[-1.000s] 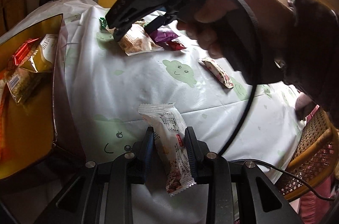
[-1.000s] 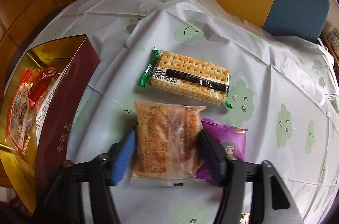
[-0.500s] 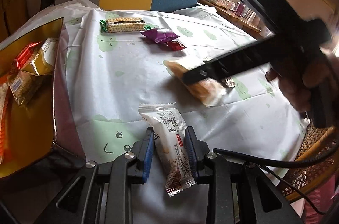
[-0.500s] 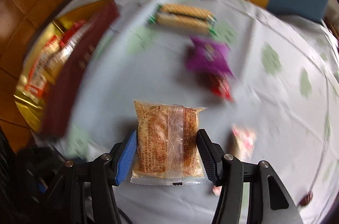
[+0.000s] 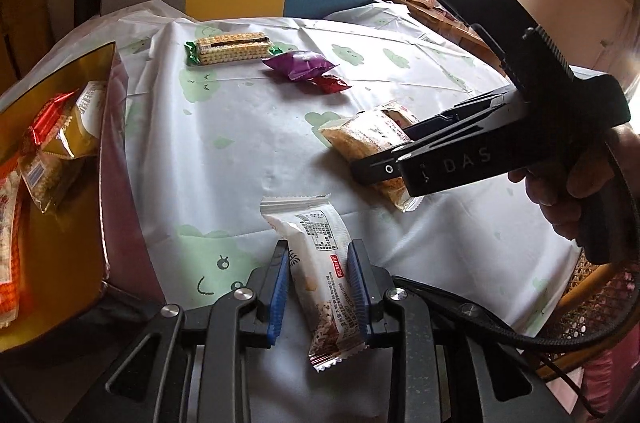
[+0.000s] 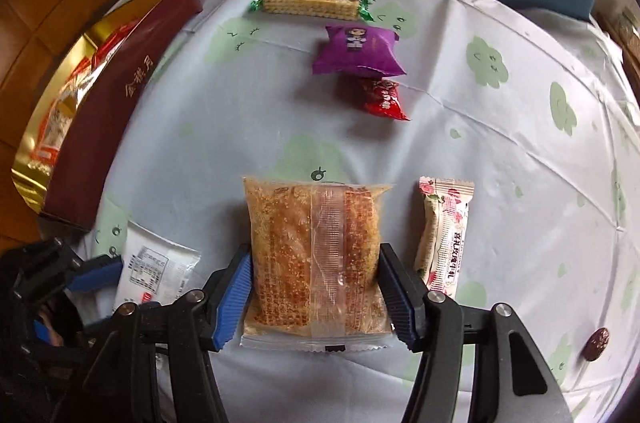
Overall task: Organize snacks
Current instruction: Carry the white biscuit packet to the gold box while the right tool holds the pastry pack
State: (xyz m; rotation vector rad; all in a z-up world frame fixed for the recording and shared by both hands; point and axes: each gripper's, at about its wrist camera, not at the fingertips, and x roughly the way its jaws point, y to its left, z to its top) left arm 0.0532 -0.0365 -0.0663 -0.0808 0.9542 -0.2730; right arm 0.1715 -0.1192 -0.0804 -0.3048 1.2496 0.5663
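Two grippers, each with a packet between its fingers. Right gripper (image 6: 316,293): blue ribbed fingers astride a clear-film crisp cake (image 6: 316,259), golden, coarse-grained, square, with a seam strip down the middle; the jaws are easing open, pads at the packet's edges. A second ago this cake lay at the far side beside the crackers (image 6: 312,1) and purple pouch (image 6: 358,51); it now sits near centre of the surface (image 6: 520,183), close by the rose-print bar (image 6: 442,235). Judged: carried part-way toward the box (image 6: 120,103) at left, or being regrouped.

Left gripper (image 5: 318,293): fingers closing on a slim white bar (image 5: 320,259), glossy foil with crimped ends, lying flat at the near edge; hand unmoved.

Also listed: small red packet (image 6: 382,99), shiny; box, maroon outside, gold-lined, holding several wrapped snacks; surface cloth, creased plastic, pale with green clouds.
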